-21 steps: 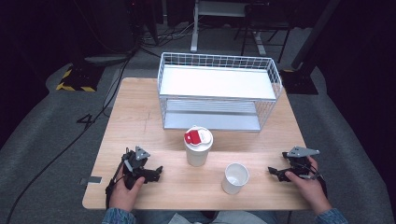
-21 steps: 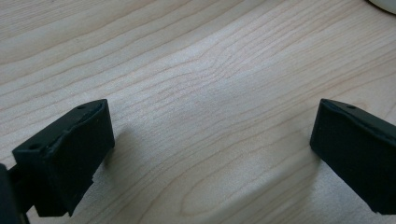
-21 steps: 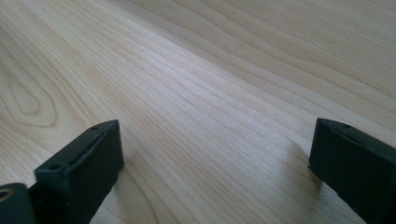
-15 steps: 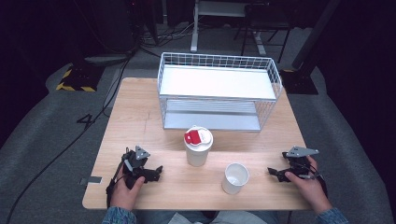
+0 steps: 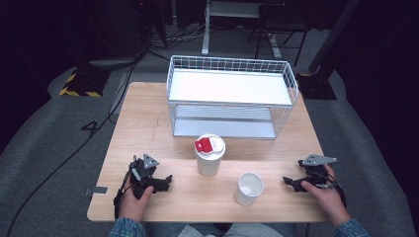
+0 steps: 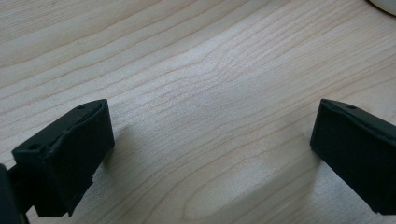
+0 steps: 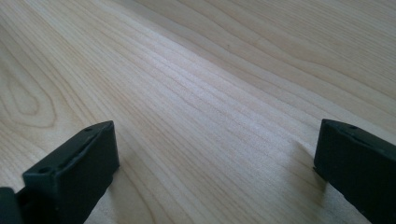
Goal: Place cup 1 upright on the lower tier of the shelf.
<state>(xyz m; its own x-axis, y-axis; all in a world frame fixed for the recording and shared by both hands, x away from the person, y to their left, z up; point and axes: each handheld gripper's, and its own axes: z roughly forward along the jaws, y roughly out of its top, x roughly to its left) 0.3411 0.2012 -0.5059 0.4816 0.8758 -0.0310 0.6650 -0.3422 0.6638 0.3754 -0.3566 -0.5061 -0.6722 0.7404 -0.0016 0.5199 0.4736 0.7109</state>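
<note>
— Looking at a light wooden table (image 5: 148, 123), standing on grey carpet (image 5: 44, 148).

— Sitting at the far edge: a white wire rack (image 5: 232, 98) with two shelves.

— Standing nearer the middle: a lidded white cup (image 5: 209, 155), red tab on the lid. Just beside it, toward the near right, an open white cup (image 5: 248, 188).

— Resting on the near corners: left gripper (image 5: 157, 183) and right gripper (image 5: 292, 181), both gaping over bare wood.

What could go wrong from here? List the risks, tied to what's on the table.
1. The open cup stands close to the table's near edge; a sideways nudge from the right tool might tip it off.
2. The lidded cup stands tall and close to the open cup; reaching for one may bump the other.
</note>
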